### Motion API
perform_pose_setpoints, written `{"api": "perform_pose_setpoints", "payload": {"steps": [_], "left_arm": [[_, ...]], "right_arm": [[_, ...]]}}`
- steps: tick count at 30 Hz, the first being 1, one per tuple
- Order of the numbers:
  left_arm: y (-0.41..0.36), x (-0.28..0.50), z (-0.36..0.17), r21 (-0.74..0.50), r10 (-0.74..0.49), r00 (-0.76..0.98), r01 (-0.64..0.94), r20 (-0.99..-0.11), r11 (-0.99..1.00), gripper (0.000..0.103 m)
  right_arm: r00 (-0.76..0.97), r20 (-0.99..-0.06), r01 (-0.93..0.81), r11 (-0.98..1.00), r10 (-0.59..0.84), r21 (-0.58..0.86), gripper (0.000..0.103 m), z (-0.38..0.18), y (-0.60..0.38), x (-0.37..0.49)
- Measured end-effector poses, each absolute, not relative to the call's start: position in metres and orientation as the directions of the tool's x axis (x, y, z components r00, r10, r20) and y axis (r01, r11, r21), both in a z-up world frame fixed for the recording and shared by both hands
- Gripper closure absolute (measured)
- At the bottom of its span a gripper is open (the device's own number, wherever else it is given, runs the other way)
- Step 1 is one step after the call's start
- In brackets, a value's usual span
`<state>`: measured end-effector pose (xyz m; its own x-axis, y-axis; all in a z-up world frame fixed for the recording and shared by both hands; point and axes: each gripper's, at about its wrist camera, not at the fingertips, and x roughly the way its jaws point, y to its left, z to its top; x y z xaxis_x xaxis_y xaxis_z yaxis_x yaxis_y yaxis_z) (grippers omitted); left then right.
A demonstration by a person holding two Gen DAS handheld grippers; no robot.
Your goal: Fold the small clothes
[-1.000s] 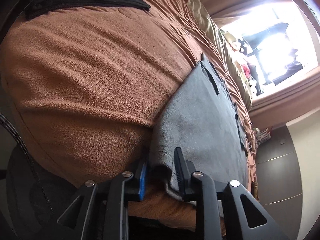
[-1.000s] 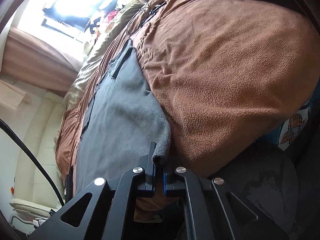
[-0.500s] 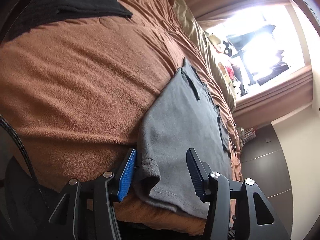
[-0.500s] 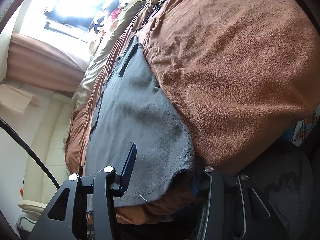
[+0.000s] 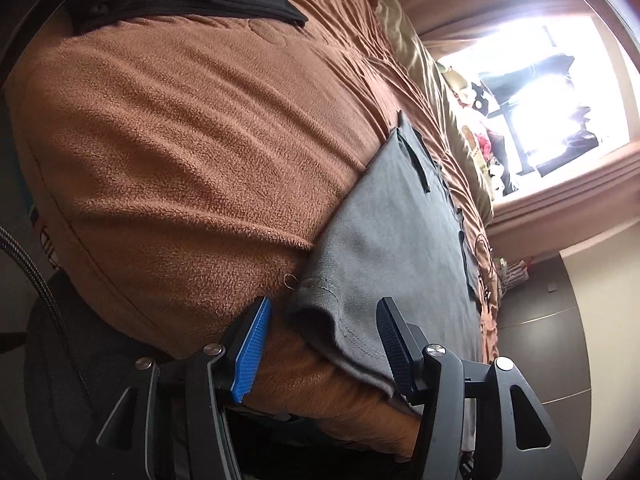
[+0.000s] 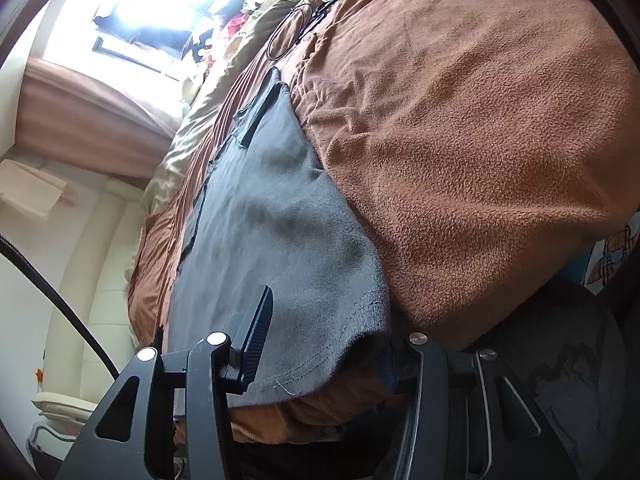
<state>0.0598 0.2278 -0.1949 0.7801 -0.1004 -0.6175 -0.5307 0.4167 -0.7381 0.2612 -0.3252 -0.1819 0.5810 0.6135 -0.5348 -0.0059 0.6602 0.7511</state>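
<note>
Spread across the bed: rust-brown fleece blanket [image 5: 192, 128], window glare beyond. Flat along the blanket's near edge, hem drooping slightly over it: grey cotton T-shirt [image 5: 400, 248], smoothed out lengthwise. Gone slack at both hem corners, pinched only a second before. Left gripper [image 5: 320, 344] parted wide around one hem corner, clamping nothing. Right gripper [image 6: 328, 348] likewise spread, straddling the other corner. Garment apparently laid out and released; probably ready for a first fold.
</note>
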Motion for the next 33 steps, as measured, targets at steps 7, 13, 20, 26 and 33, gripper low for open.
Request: {"api": "perform_pose_setpoints", "payload": {"steps": [7, 13, 20, 26, 33], "left_arm": [[0.207, 0.075, -0.203, -0.805, -0.193, 0.804, -0.479, -0.562, 0.350, 0.045], [0.200, 0.083, -0.200, -0.807, -0.183, 0.812, -0.470, -0.554, 0.358, 0.045], [0.212, 0.092, -0.197, -0.786, -0.120, 0.813, -0.498, -0.571, 0.368, 0.045], [0.214, 0.103, -0.196, -0.769, -0.084, 0.805, -0.521, -0.587, 0.371, 0.045], [0.212, 0.090, -0.183, -0.774, 0.005, 0.834, -0.515, -0.552, 0.368, 0.053]], "right_arm": [[0.589, -0.529, 0.000, 0.655, 0.611, 0.756, 0.059, -0.181, -0.330, 0.257], [0.590, -0.526, -0.002, 0.653, 0.613, 0.758, 0.059, -0.182, -0.333, 0.255], [0.596, -0.520, 0.010, 0.642, 0.612, 0.767, 0.059, -0.186, -0.332, 0.259], [0.607, -0.507, 0.025, 0.623, 0.612, 0.781, 0.059, -0.190, -0.327, 0.264], [0.650, -0.479, 0.047, 0.598, 0.590, 0.800, 0.069, -0.191, -0.328, 0.268]]}}
